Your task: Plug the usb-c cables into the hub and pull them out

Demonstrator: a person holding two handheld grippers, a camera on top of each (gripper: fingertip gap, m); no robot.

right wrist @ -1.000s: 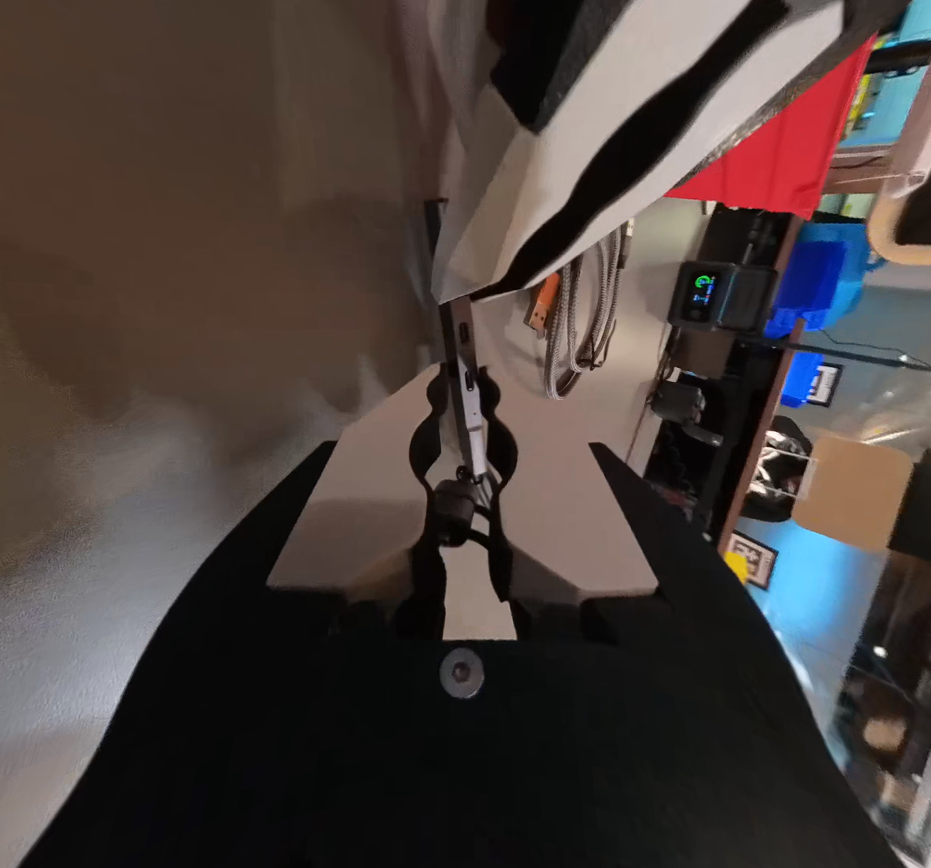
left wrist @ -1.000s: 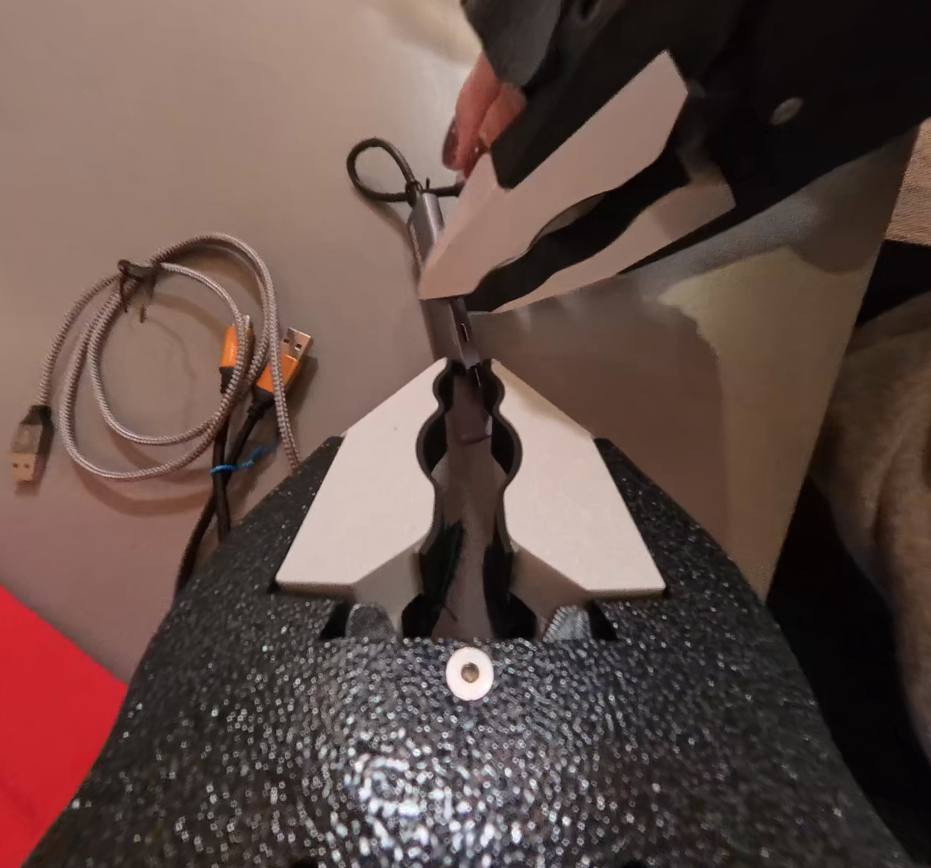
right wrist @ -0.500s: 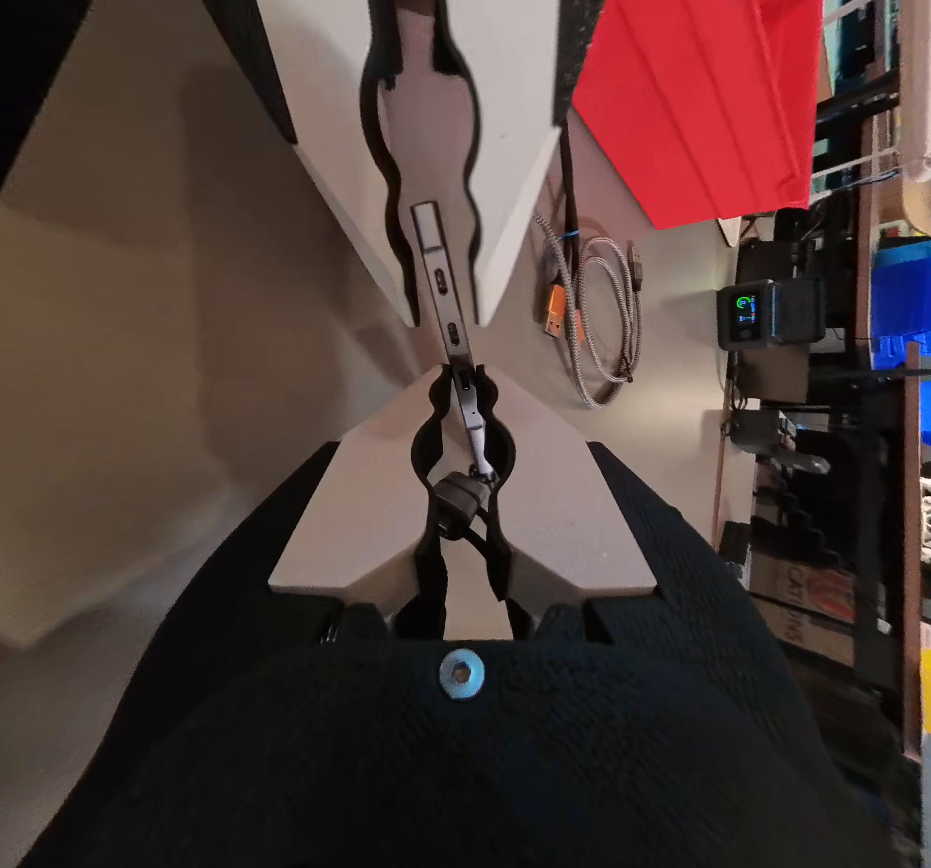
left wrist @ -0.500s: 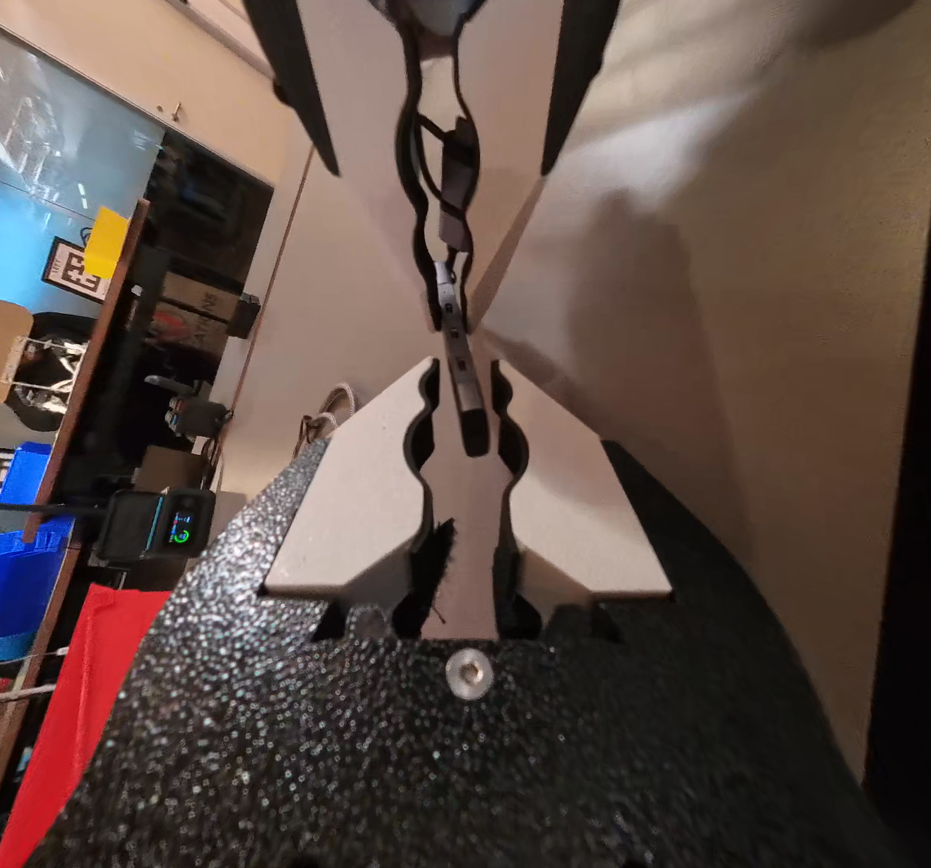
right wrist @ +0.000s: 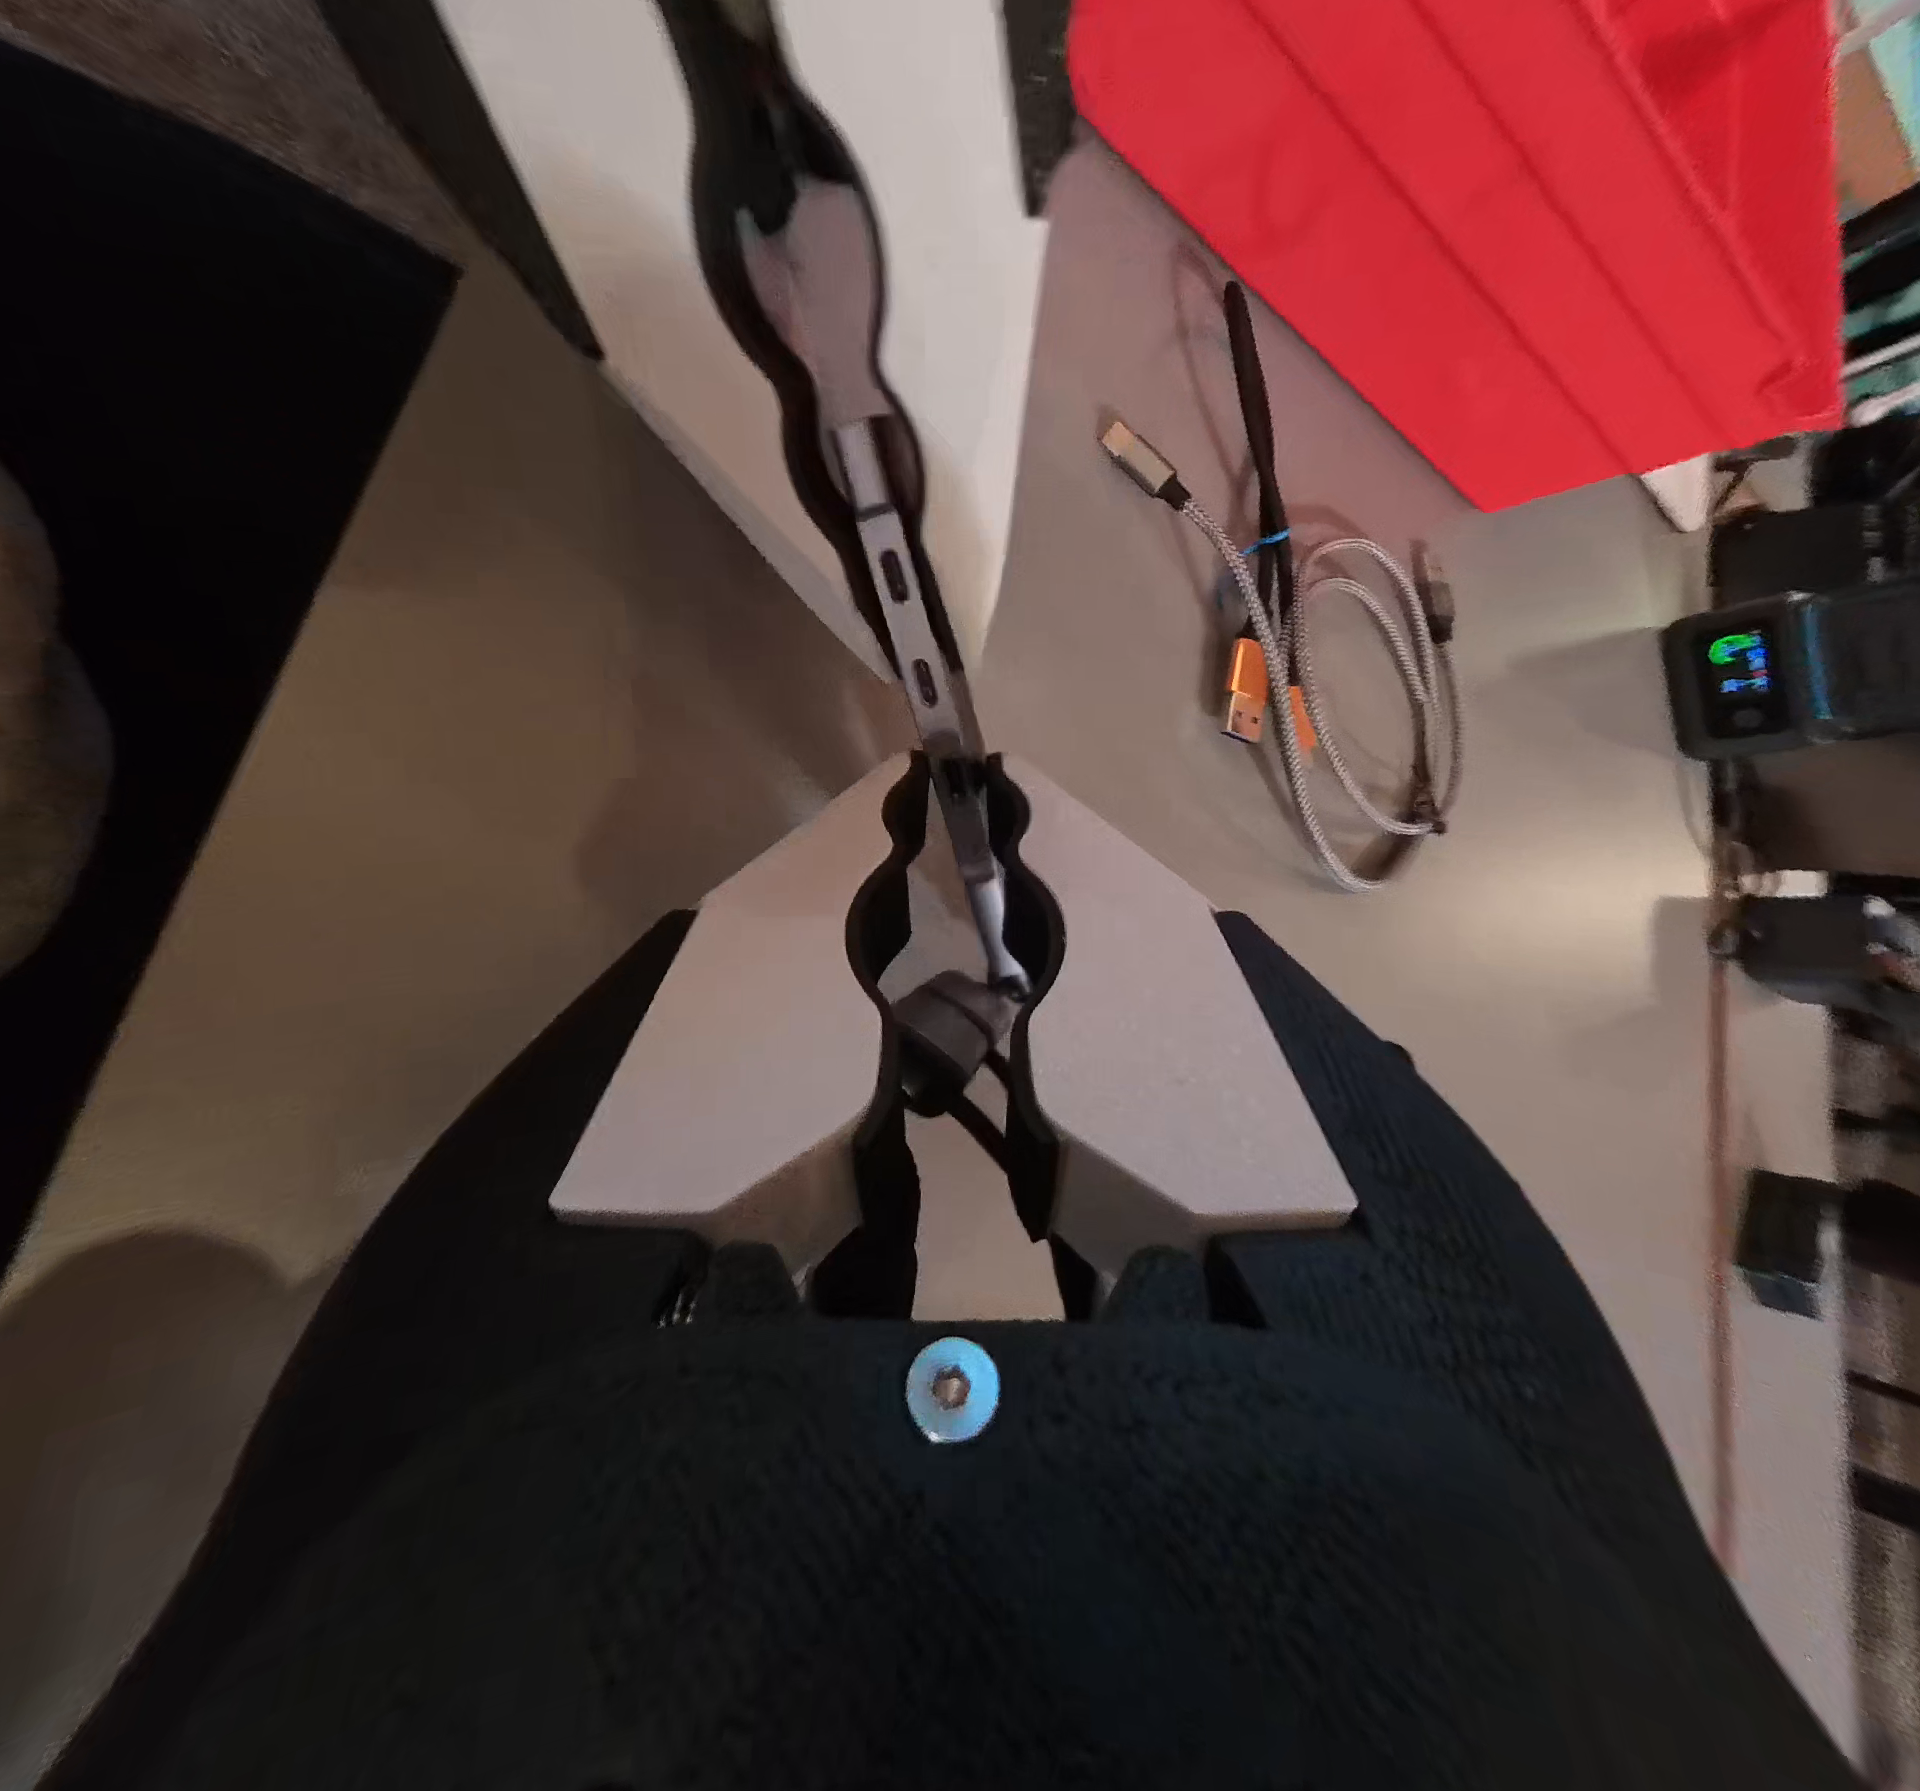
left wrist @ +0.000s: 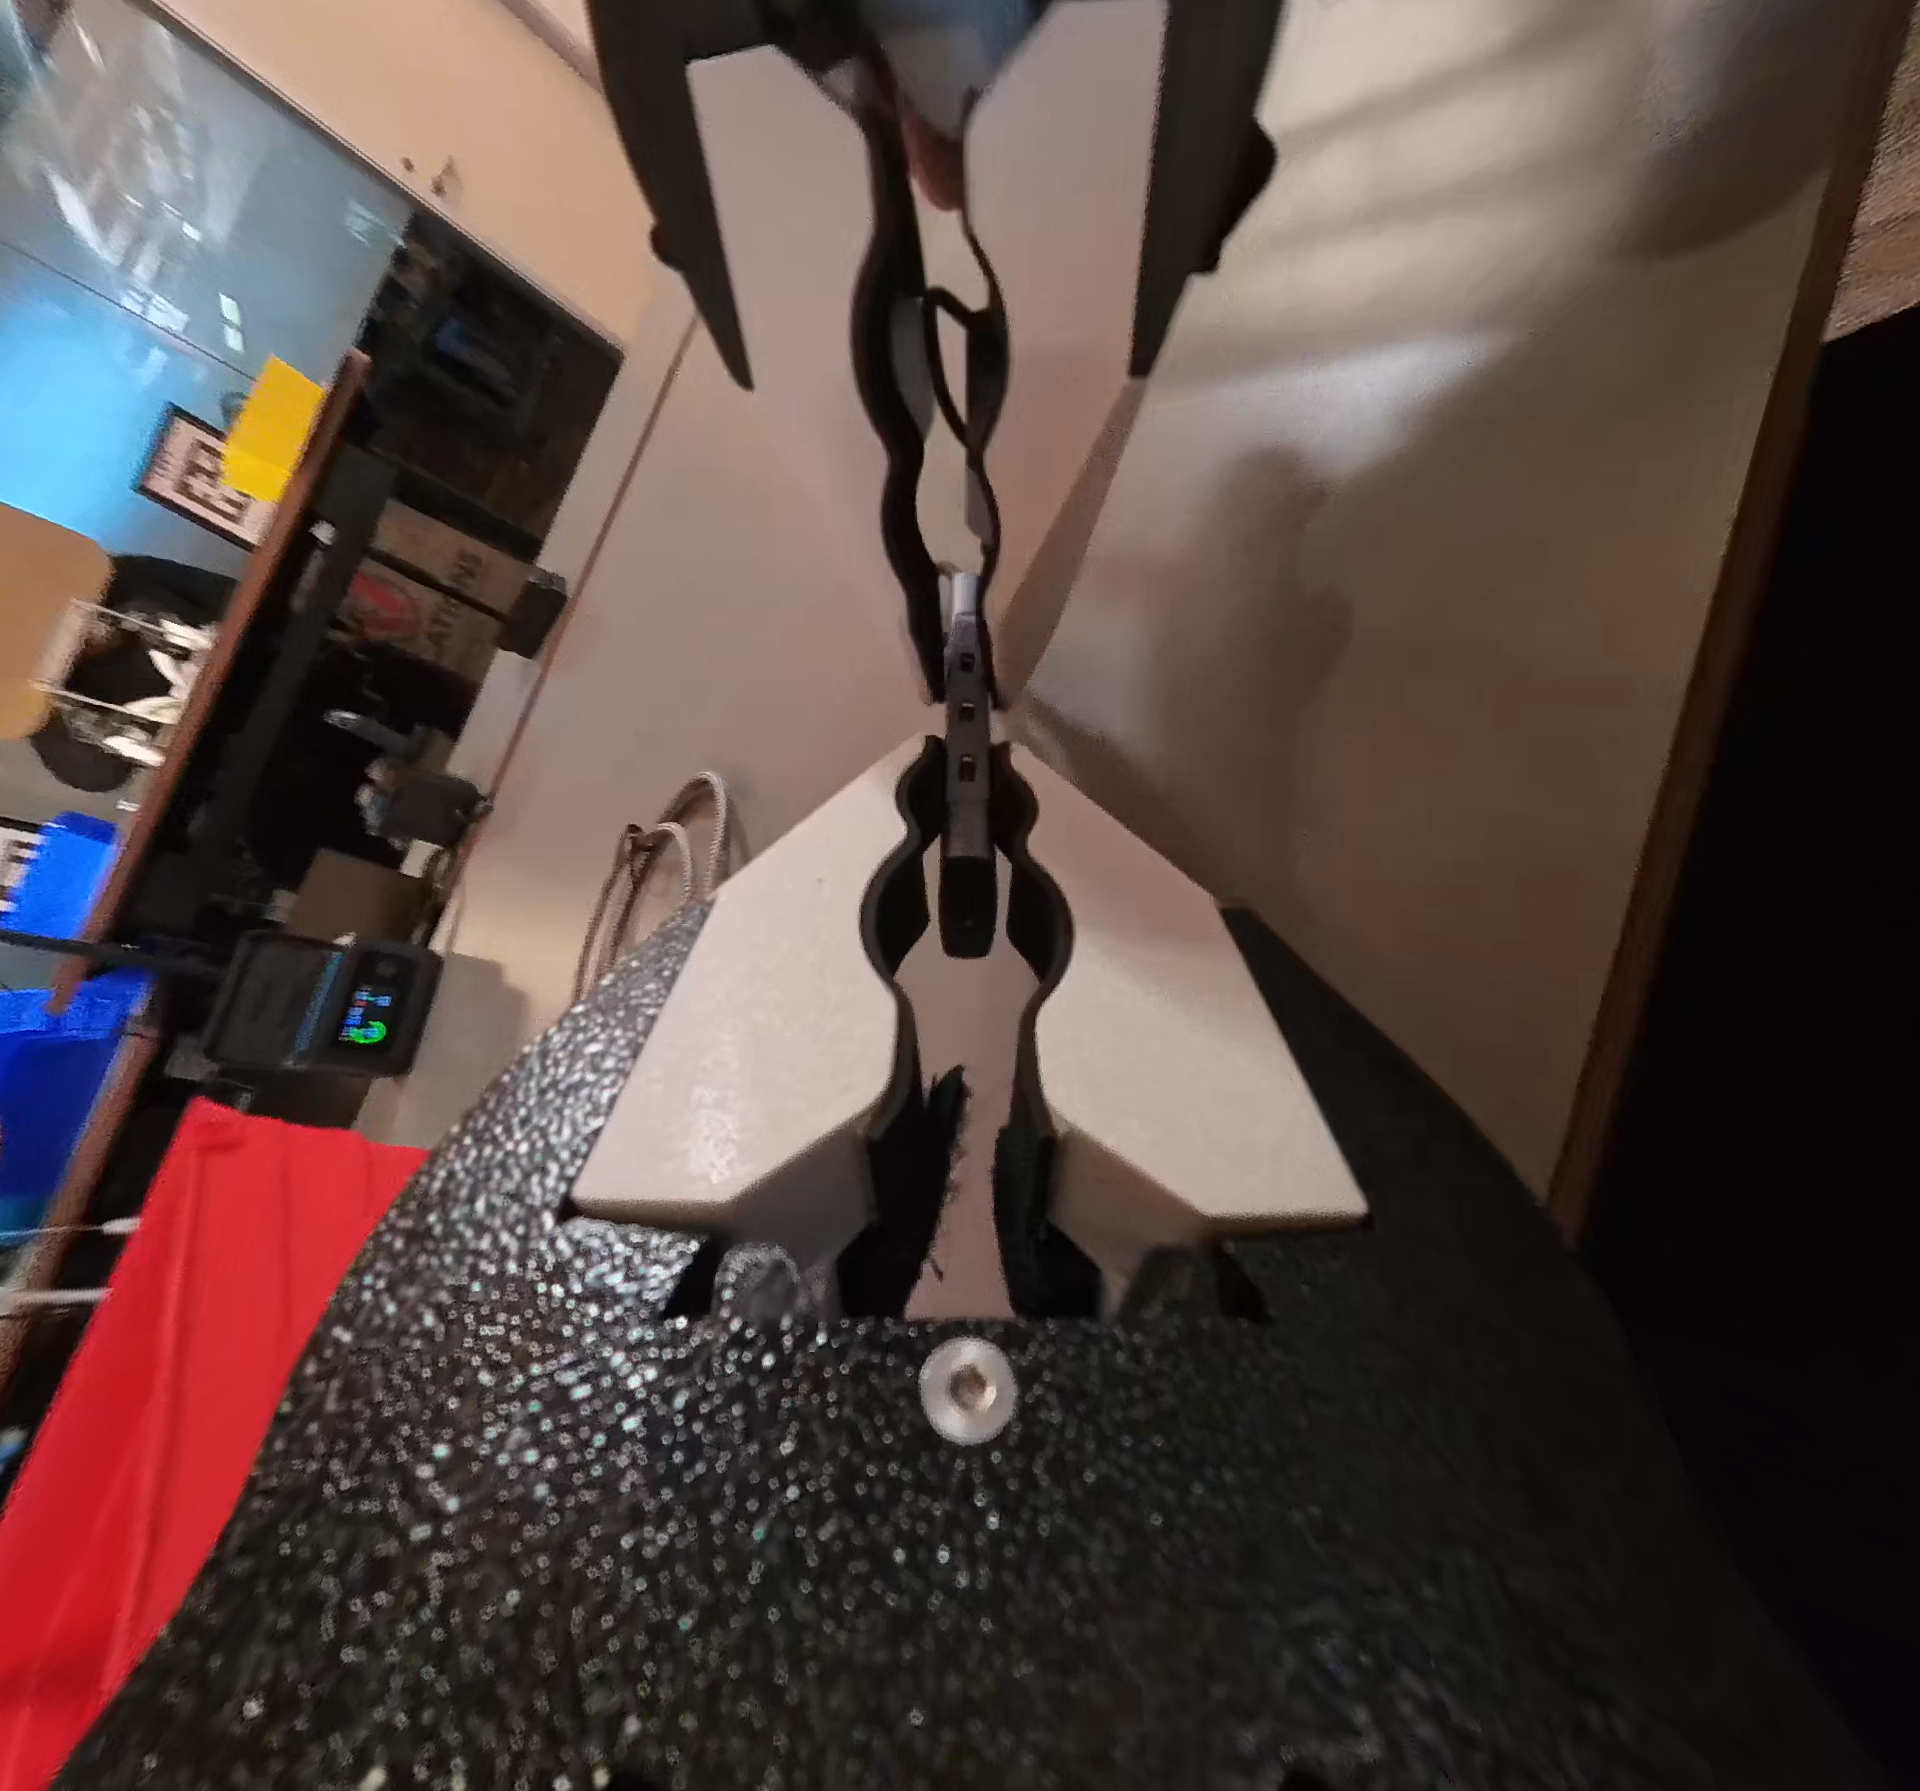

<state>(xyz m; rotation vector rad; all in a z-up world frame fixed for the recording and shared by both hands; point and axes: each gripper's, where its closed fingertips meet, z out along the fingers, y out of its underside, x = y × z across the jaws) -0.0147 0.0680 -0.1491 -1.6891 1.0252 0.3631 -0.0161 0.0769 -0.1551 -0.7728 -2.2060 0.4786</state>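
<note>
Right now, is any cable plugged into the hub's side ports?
No. The ports visible along the hub are empty, and the loose cables lie apart on the table. Both grippers, left and right, clamp the hub itself.

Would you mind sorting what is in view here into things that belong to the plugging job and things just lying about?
Belongs to the job:
- slim grey metal hub, held at its two ends by the left gripper and the right gripper
- braided grey cables with orange plugs on the table

Lying about:
- red folded cover
- small black device with a lit screen
</note>
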